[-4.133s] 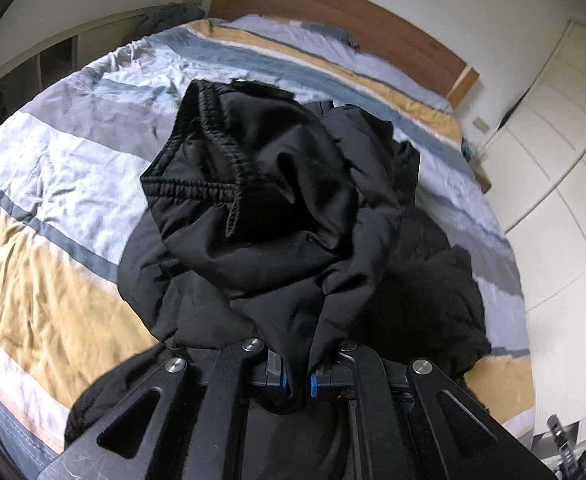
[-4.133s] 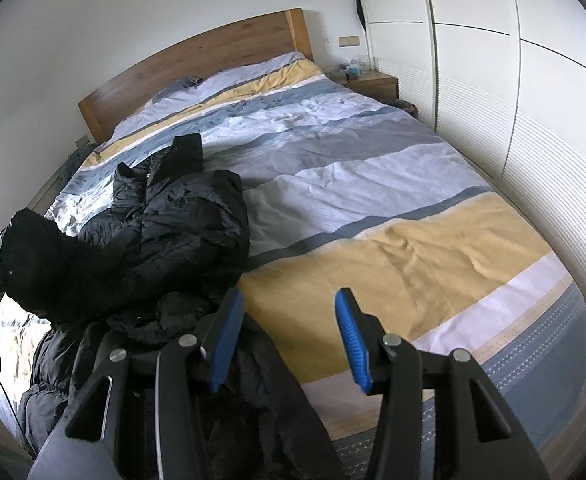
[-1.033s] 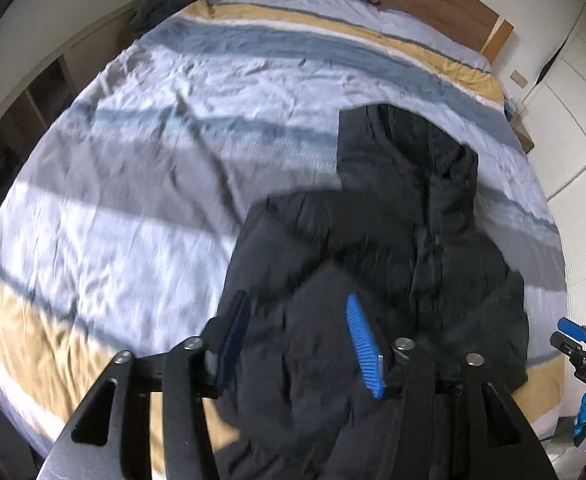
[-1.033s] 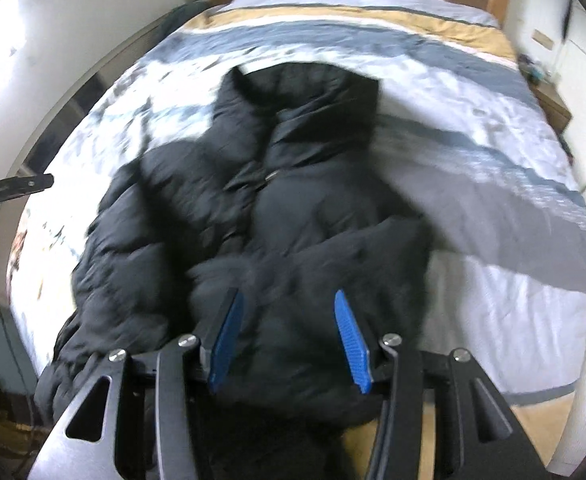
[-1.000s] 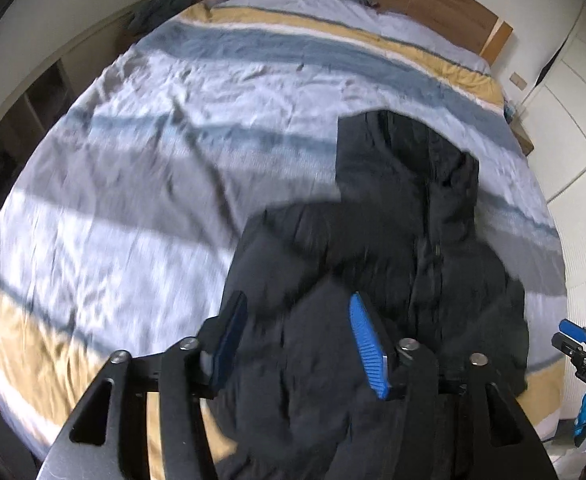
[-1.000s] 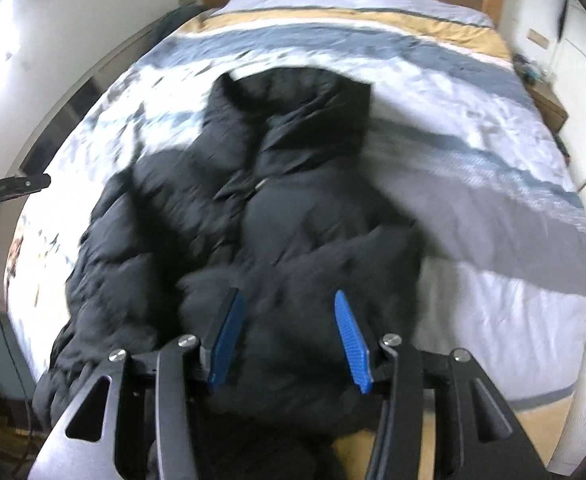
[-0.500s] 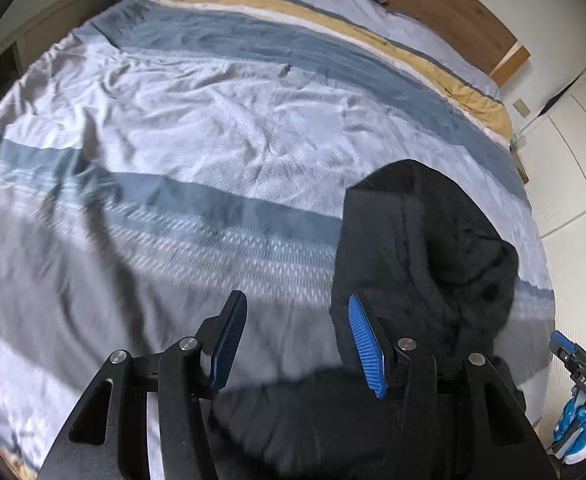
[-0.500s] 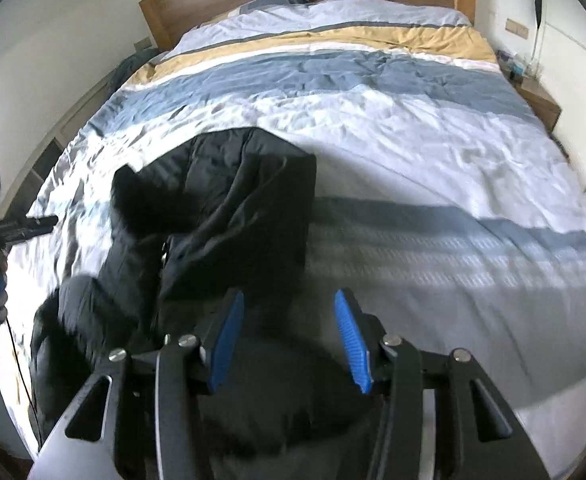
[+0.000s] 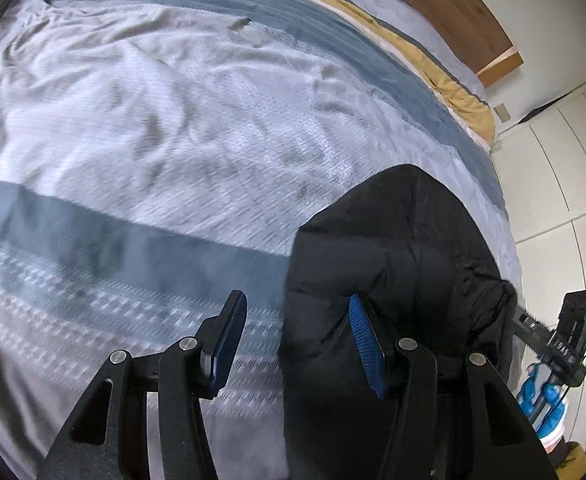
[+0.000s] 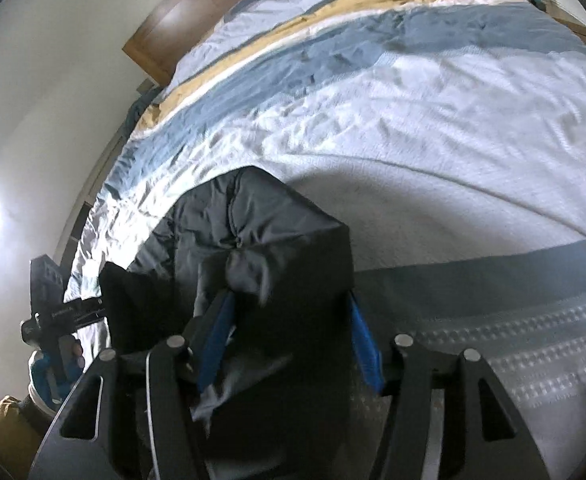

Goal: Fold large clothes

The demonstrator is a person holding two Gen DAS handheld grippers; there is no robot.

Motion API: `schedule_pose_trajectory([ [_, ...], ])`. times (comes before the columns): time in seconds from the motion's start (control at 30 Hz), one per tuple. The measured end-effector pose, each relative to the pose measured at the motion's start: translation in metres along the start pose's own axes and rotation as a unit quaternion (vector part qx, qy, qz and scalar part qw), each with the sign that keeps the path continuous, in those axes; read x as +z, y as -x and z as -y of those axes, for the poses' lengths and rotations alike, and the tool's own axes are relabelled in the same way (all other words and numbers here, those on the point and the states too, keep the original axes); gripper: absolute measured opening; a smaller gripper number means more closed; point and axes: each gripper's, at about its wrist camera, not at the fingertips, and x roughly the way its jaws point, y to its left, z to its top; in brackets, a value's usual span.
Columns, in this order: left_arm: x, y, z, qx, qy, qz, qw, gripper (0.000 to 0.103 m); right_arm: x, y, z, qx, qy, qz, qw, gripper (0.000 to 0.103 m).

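A black puffer jacket (image 9: 397, 256) lies on the striped bed cover (image 9: 165, 128), its hood pointing toward the headboard. My left gripper (image 9: 295, 330) is open; its jaws straddle the jacket's left edge, low over the cover. In the right wrist view the jacket's hood (image 10: 261, 236) fills the lower middle. My right gripper (image 10: 289, 336) is open, with jacket fabric bunched between its jaws. Each gripper shows at the edge of the other's view: the right one (image 9: 549, 344), the left one (image 10: 53, 316).
A wooden headboard (image 9: 453, 4) stands at the far end of the bed. White wardrobe doors (image 9: 565, 168) run along the right side. A white wall (image 10: 53, 80) and a low shelf line the left side.
Both grippers have moved forward and down toward the hood end of the jacket. The jacket now lies spread on the cover instead of bunched in a heap.
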Motion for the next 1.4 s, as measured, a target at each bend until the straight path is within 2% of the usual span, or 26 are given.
schedule_pose_trajectory([
  [0.13, 0.007, -0.015, 0.006, -0.026, 0.009, -0.007, 0.9996, 0.052, 0.006, -0.017, -0.003, 0.003, 0.001, -0.008, 1.000, 0.055],
  [0.37, 0.015, -0.034, 0.011, -0.041, 0.032, -0.017, 0.9985, 0.052, 0.013, -0.036, 0.000, -0.010, -0.003, -0.025, 1.000, 0.055],
  [0.63, 0.014, -0.049, 0.011, -0.006, 0.046, -0.029, 0.9985, 0.049, 0.018, -0.050, 0.014, -0.017, -0.024, -0.037, 0.999, 0.055],
  [0.8, 0.019, -0.054, 0.009, 0.010, 0.074, -0.030, 0.9967, 0.051, 0.021, -0.060, 0.019, -0.018, -0.036, -0.047, 0.998, 0.055],
  [0.9, 0.022, -0.058, 0.017, 0.028, 0.063, -0.031, 0.9971, 0.049, 0.022, -0.065, 0.018, -0.032, -0.040, -0.056, 0.997, 0.054],
  [0.97, 0.021, -0.058, 0.026, 0.032, 0.046, -0.032, 0.9979, 0.025, 0.021, -0.063, 0.008, -0.046, -0.013, -0.056, 0.997, 0.042],
  [1.0, 0.019, -0.058, 0.029, 0.033, 0.037, -0.033, 0.9982, 0.016, 0.020, -0.062, 0.004, -0.049, -0.002, -0.057, 0.997, 0.031],
  [1.03, 0.017, -0.055, 0.035, 0.040, 0.020, -0.029, 0.9986, 0.013, 0.020, -0.061, 0.001, -0.053, 0.005, -0.058, 0.997, 0.023],
  [1.13, 0.010, -0.044, 0.046, 0.057, -0.009, -0.017, 0.9982, 0.011, 0.020, -0.049, -0.010, -0.058, 0.028, -0.055, 0.996, 0.015],
  [1.27, 0.004, -0.025, 0.050, 0.061, -0.006, 0.001, 0.9981, 0.010, 0.013, -0.023, -0.024, -0.061, 0.054, -0.048, 0.996, 0.013],
  [1.4, -0.006, 0.004, 0.050, 0.049, 0.005, 0.019, 0.9986, 0.010, 0.003, 0.009, -0.038, -0.053, 0.064, -0.036, 0.996, 0.012],
])
